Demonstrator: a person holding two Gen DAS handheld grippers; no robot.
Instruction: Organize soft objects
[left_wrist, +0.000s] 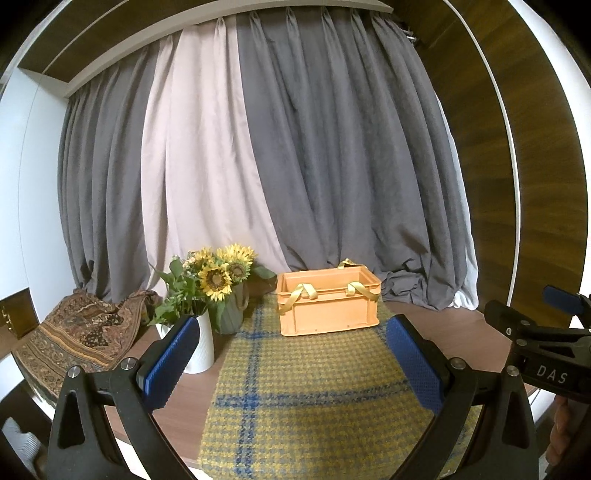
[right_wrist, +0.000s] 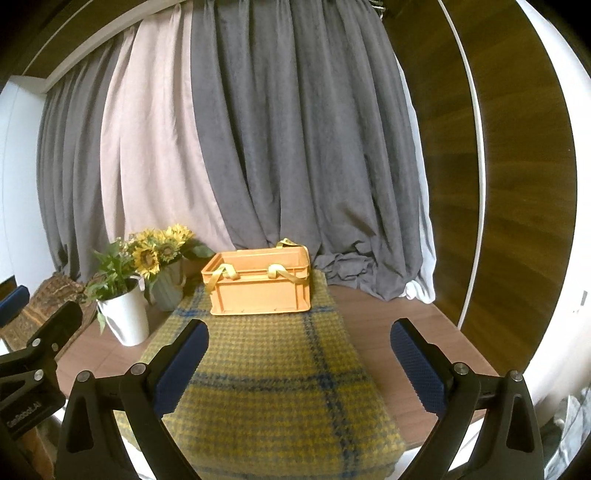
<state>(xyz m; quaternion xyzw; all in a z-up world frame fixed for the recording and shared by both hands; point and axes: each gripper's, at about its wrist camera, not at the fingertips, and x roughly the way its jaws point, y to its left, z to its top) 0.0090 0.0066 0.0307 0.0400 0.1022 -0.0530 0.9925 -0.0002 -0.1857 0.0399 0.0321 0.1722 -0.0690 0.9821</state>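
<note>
An orange plastic crate (left_wrist: 328, 304) with yellow strap handles stands on a yellow and blue plaid blanket (left_wrist: 314, 398) on a wooden table; it also shows in the right wrist view (right_wrist: 260, 291), on the same blanket (right_wrist: 266, 387). A patterned brown cloth (left_wrist: 81, 332) lies crumpled at the table's left. My left gripper (left_wrist: 293, 328) is open and empty, above the blanket short of the crate. My right gripper (right_wrist: 299, 332) is open and empty, also short of the crate.
A white vase of greenery (left_wrist: 201, 347) and a grey vase of sunflowers (left_wrist: 231, 314) stand left of the crate. Grey and pale curtains (left_wrist: 295, 166) hang behind the table. Bare wooden table (right_wrist: 388, 314) shows right of the blanket.
</note>
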